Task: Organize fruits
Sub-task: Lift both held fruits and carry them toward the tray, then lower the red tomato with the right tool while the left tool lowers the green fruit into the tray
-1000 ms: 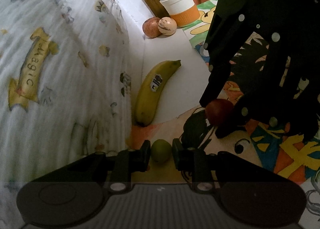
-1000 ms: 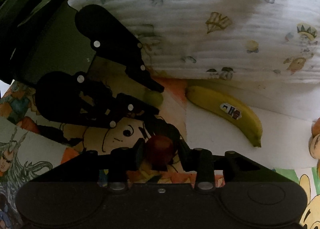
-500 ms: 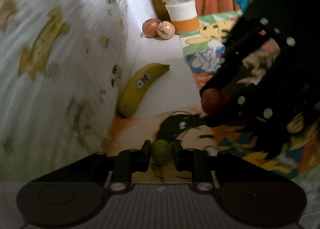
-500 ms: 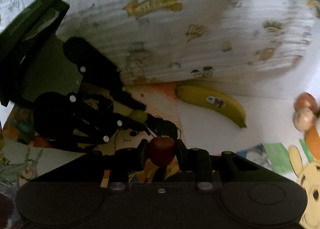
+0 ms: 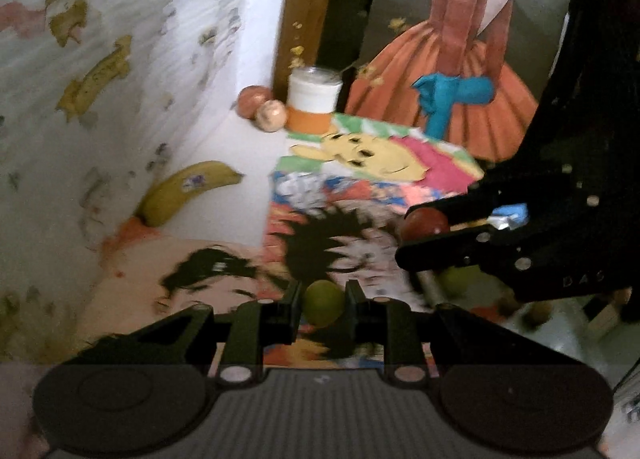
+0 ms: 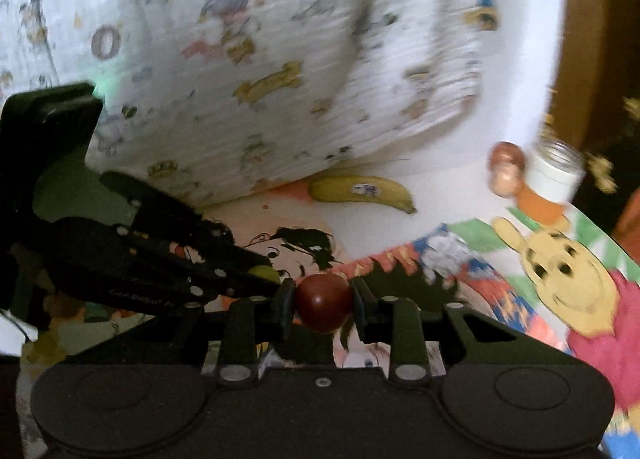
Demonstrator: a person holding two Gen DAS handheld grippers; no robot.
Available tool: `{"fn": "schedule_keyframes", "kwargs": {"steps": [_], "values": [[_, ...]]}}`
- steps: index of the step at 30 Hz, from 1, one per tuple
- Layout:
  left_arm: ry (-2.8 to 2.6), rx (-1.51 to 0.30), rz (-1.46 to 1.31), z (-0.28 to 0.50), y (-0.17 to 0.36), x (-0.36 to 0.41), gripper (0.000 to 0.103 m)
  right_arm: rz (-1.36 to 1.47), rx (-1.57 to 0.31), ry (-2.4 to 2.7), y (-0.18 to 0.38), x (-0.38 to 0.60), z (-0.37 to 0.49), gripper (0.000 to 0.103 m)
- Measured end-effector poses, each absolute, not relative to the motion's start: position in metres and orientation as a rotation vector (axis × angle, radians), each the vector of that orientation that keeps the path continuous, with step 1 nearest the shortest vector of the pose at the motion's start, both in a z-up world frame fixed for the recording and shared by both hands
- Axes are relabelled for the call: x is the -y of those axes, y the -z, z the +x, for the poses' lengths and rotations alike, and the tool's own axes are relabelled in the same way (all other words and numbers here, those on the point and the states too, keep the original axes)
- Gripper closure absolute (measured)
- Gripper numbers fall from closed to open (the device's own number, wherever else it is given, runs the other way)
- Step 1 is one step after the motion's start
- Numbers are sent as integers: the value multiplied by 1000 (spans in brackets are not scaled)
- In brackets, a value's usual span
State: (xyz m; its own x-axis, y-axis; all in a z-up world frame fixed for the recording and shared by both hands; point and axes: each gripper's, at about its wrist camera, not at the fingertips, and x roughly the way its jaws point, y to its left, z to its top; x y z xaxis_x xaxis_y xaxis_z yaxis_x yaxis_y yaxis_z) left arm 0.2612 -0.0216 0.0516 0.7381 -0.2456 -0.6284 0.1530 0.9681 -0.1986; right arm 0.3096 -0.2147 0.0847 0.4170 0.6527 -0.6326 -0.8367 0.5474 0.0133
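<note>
Fruit, small round green (image 5: 322, 302): clamped between the two black fingers of the left gripper (image 5: 322, 305), held above the cartoon-printed paper sheets (image 5: 372, 187) that cover the white surface (image 5: 240, 147).

Fruit, small round dark red (image 6: 323, 302): clamped between the fingers of the right gripper (image 6: 323, 305), likewise held over the printed sheets (image 6: 552, 259). In the left wrist view this red fruit (image 5: 424, 221) shows at the tip of the right gripper (image 5: 430, 231), to the right of the green one and near it.

Gripper, left, as seen from the right wrist (image 6: 256, 273): reaches in from the left side, its fingertips just beside the red fruit, with the green fruit (image 6: 262, 271) showing as a sliver between them.

Banana, yellow, with a small sticker (image 5: 188, 191): lies on the bare white surface close along the foot of the white cartoon-print fabric (image 5: 100, 71), well apart from both grippers.

Fruits, two small round, reddish-brown (image 5: 254, 101) and pale peach (image 5: 271, 117): touching each other in the far corner, just beside a white jar with an orange band (image 5: 314, 103).

Post, brown wooden (image 5: 310, 7): stands behind the jar.

Open room: bare white strip between the banana and the edge of the printed sheets; fabric bounds it on the left.
</note>
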Motion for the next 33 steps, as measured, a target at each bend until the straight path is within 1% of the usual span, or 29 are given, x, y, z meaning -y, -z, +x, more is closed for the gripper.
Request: {"fn": "schedule_keyframes", "kwargs": {"steps": [10, 23, 33], "values": [[301, -701, -266, 240, -50, 72, 78, -235, -621, -758, -81, 289, 268, 71], [355, -778, -207, 225, -27, 133, 78, -107, -647, -550, -39, 354, 223, 71], [318, -806, -139, 222, -17, 153, 77, -81, -635, -440, -13, 364, 199, 71]]}}
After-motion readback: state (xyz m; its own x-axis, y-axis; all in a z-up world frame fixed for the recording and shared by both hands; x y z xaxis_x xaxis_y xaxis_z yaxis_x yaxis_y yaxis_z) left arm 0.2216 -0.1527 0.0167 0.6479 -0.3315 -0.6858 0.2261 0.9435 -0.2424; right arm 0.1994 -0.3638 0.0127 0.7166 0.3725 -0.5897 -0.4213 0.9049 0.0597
